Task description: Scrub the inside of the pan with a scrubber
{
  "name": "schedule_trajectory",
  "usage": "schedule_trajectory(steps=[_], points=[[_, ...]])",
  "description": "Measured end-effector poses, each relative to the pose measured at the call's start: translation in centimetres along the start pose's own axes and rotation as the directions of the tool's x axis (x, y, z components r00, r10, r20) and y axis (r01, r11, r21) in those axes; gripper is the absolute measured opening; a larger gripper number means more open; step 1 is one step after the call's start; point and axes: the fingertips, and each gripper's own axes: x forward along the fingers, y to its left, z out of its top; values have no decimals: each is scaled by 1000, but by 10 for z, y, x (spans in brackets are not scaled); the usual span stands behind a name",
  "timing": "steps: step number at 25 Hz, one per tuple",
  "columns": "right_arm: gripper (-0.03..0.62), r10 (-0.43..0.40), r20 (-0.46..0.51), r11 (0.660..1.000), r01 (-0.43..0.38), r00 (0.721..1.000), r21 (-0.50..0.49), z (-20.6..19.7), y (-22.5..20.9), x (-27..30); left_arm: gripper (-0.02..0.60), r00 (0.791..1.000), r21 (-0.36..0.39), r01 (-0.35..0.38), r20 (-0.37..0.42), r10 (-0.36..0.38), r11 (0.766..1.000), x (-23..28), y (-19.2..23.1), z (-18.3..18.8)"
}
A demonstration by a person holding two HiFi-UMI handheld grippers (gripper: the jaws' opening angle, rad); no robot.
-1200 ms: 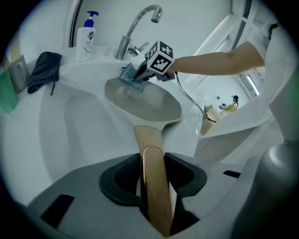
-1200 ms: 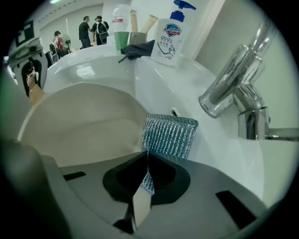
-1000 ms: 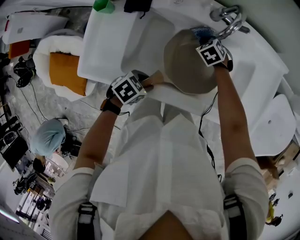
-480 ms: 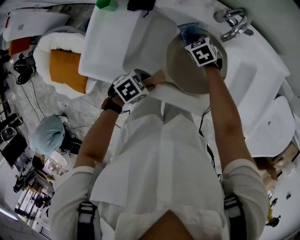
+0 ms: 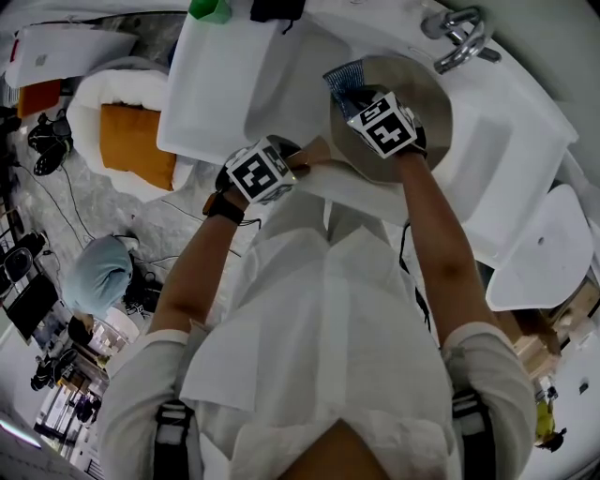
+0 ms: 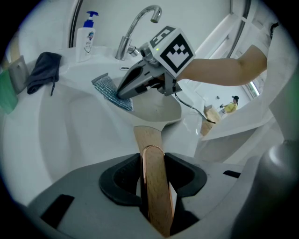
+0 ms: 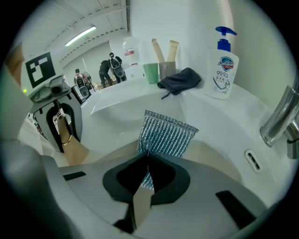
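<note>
A beige pan [image 5: 412, 103] lies in the white sink [image 5: 281, 84], its wooden handle [image 6: 152, 172] clamped between the jaws of my left gripper [image 5: 281, 169] at the sink's near edge. In the left gripper view the pan's bowl [image 6: 156, 109] sits just beyond the handle. My right gripper [image 5: 361, 103] is shut on a blue-grey woven scrubber [image 5: 345, 77], holding it over the pan's left rim. In the right gripper view the scrubber [image 7: 166, 135] hangs from the shut jaws above the pan's inside [image 7: 210, 158]. Seen from the left gripper, the right gripper [image 6: 124, 91] presses the scrubber [image 6: 112, 91] at the far rim.
A chrome tap [image 5: 459, 37] stands at the sink's back, with a soap pump bottle [image 7: 223, 63] and a dark cloth [image 7: 180, 79] on the ledge. A green cup [image 5: 208, 11] stands at the far left corner. People stand far off in the room.
My right gripper has swept with the scrubber from the pan's right side near the tap across to its left rim. The left gripper and the pan's handle have stayed still.
</note>
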Motion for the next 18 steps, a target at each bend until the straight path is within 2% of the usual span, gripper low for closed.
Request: schedule_trajectory(steps=[7,12,15,18], points=[[14,93,-24,995,-92,995,23,-20,45,-18,166,1000,2,-4,0,4,1000,1,0,0],[14,145,-83,989,-146,986,-8,-47,74,-37,166,1000,3,-7,-4,7,1000,0,-1,-1],[14,145,-118,988,-151,982,-44,-63,80,-48,166,1000,1,-7,-6,7,1000,0,-2,0],[14,127,-127,991,-132,984,-36,-76,80,-61,166,1000,-1,-8,-6,8,1000,-1,-2,0]])
